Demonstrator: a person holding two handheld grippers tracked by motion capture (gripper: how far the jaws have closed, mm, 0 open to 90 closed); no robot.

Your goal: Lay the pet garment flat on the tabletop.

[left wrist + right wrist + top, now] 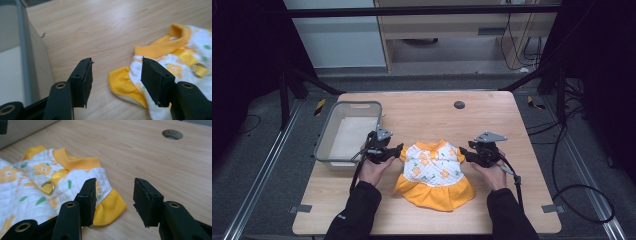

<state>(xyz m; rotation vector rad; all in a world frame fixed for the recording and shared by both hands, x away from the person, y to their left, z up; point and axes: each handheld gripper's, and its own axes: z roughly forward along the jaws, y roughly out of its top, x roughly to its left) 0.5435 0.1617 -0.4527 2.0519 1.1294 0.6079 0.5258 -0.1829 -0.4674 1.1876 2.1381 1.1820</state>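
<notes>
A small white dress (433, 169) with orange flowers, an orange collar and an orange skirt lies flat on the wooden table (492, 115). My left gripper (398, 149) is open at the dress's left sleeve (123, 82), which lies between and just beyond the jaws of the left gripper (116, 78). My right gripper (465, 153) is open at the right sleeve (110, 207); that orange cuff sits by the left jaw of the right gripper (115, 200). A metal ring (48, 187) shows on the dress's chest.
A grey plastic bin (346, 131) stands at the table's left, right beside my left hand; its wall (25, 62) is close in the left gripper view. A round cable hole (459, 105) sits at the back centre. Bare wood lies behind and to the right of the dress.
</notes>
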